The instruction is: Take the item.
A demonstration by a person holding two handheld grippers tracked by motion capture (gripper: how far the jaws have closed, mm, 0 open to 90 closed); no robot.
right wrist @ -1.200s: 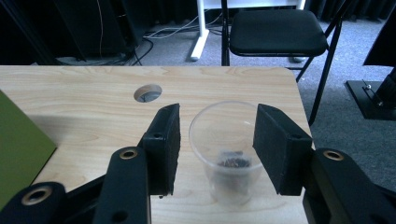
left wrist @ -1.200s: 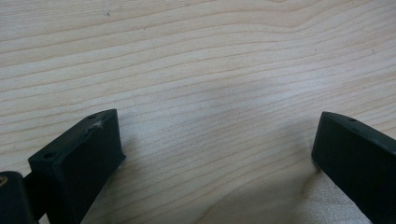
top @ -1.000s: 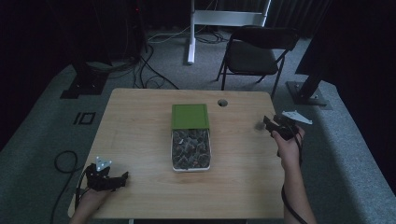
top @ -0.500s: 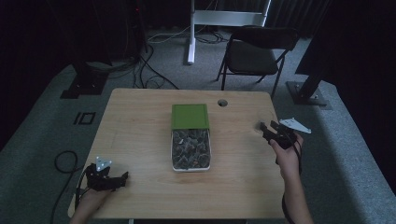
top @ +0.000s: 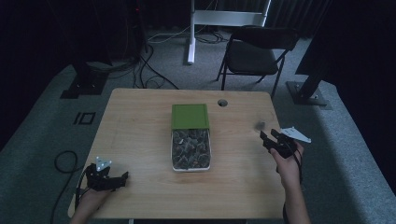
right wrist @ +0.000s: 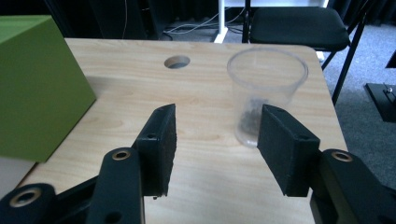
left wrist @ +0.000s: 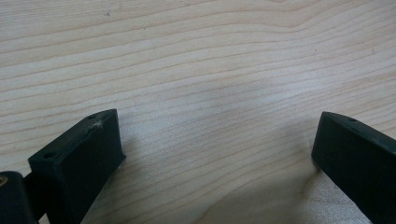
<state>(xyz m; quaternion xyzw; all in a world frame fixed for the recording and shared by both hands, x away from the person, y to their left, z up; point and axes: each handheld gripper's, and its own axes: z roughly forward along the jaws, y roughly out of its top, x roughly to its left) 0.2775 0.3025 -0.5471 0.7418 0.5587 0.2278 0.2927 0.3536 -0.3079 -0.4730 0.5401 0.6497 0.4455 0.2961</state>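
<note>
A clear plastic cup (right wrist: 267, 88) with a few dark bits at its bottom stands upright near the table's right edge, small and faint in the high view (top: 259, 124). My right gripper (right wrist: 217, 112) points at it from just short of it; its jaws have just been opening, and nothing is between them. From above, the right gripper (top: 267, 137) sits a little nearer the person than the cup. My left gripper (top: 121, 178) rests at the near left corner, and its own view shows the left gripper (left wrist: 218, 121) open wide over bare wood.
A long container (top: 208, 154) of small dark pieces lies mid-table, its far part covered by a green box (top: 189, 115), which also stands at the left of the right gripper view (right wrist: 32, 79). A round hole (top: 222, 102) pierces the table. Beyond stands a black chair (top: 254, 53).
My right gripper has drawn back toward the near edge, away from the cup, which stays in place. The left gripper has not moved.
</note>
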